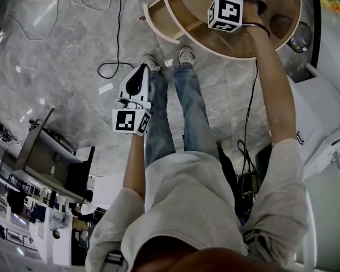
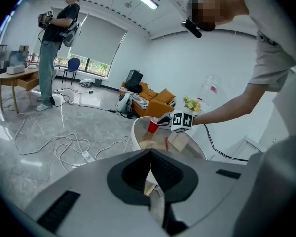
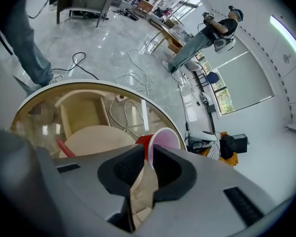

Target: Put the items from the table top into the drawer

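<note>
A red plastic cup with a white inside (image 3: 160,138) is grasped at its rim by the right gripper (image 3: 147,153), the cup wall being pinched between the two dark pads. The cup is held over the edge of the round, glass-topped wooden surface (image 3: 96,90), tilted onto its side so that its mouth is turned away from the gripper. An open, pale wooden drawer (image 1: 158,17) is seen projecting from under the surface, on the side nearer the person's feet. A thin red object (image 3: 64,146), whose kind cannot be told, is seen lying on the glass. The left gripper (image 2: 150,157) is held away from the surface above the grey marble floor (image 1: 62,55), clenched with nothing between its pads.
</note>
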The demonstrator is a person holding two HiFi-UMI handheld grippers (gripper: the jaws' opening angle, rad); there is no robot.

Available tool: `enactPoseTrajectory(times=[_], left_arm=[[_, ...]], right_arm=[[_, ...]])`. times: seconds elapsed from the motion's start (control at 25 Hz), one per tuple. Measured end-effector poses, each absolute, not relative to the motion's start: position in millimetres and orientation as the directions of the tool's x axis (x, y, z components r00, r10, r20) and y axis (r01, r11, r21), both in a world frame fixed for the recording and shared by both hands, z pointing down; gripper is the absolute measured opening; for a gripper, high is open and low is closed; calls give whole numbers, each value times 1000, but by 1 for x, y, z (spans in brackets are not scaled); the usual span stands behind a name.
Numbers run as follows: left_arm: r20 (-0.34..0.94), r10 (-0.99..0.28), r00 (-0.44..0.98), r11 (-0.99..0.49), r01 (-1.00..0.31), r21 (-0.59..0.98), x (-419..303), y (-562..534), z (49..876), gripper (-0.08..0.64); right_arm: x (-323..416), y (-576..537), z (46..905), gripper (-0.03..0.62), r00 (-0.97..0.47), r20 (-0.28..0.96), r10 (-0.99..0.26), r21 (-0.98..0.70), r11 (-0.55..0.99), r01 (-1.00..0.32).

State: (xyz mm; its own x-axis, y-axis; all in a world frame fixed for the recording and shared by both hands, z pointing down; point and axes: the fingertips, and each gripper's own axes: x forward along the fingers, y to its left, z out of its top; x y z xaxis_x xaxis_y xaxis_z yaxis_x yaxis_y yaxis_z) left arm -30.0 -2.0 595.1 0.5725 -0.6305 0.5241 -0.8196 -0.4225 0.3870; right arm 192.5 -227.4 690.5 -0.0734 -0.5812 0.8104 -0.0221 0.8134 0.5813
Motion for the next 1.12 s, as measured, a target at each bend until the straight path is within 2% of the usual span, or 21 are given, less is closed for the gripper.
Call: enactPoseTrajectory(times=[0.08, 0.32, 0.52, 1.12], left_arm=[[523, -632, 572, -422, -820, 387, -32, -2, 595, 15], [512, -642, 570, -423, -821, 383, -35, -3, 590, 15], [499, -651, 572, -428, -820, 381, -34, 2, 584, 15], [485, -732, 478, -347, -875, 338, -101, 29, 573, 15]], right_arm=[[192, -228, 689, 43, -71, 806, -587, 587, 809, -25], [182, -221, 676, 34, -102, 779, -619, 617, 785, -52], [159, -197, 649, 34, -162, 741, -651, 636, 759, -141], [0, -89, 607, 34, -427, 653, -625, 627, 763, -159]])
